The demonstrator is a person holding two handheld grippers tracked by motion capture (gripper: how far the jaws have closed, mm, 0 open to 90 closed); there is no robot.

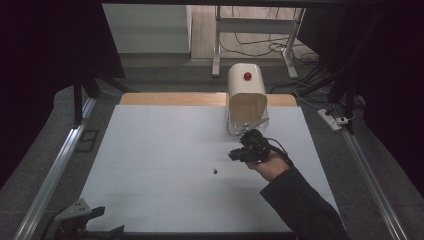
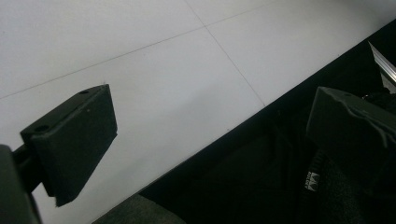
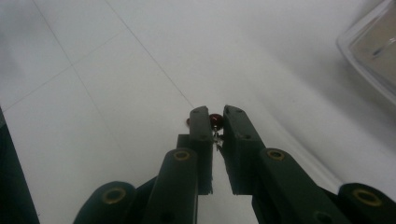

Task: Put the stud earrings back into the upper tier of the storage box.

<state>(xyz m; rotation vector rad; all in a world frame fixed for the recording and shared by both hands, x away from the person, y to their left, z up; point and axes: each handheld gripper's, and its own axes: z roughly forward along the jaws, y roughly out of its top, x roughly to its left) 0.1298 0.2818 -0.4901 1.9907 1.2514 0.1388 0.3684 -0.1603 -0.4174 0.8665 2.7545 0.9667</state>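
Note:
My right gripper (image 1: 234,155) hovers over the white table, right of centre, just in front of a cream arched box (image 1: 246,89) with a red knob (image 1: 247,76). In the right gripper view its jaws stand nearly together, right gripper (image 3: 215,117) shut on a small dark red bead (image 3: 215,122) at the tips. A tiny metal bit hangs below the bead. A small dark speck (image 1: 215,171) lies on the table to the left of the right gripper. My left gripper (image 1: 97,220) rests at the table's near left corner, left gripper (image 2: 210,100) open wide with nothing between its fingers.
A clear tray (image 1: 247,125) sits at the mouth of the cream box, its rim showing as clear tray (image 3: 369,51) in the right gripper view. The white tabletop (image 1: 165,145) has metal rails along both sides. Cables and a stand lie on the floor behind.

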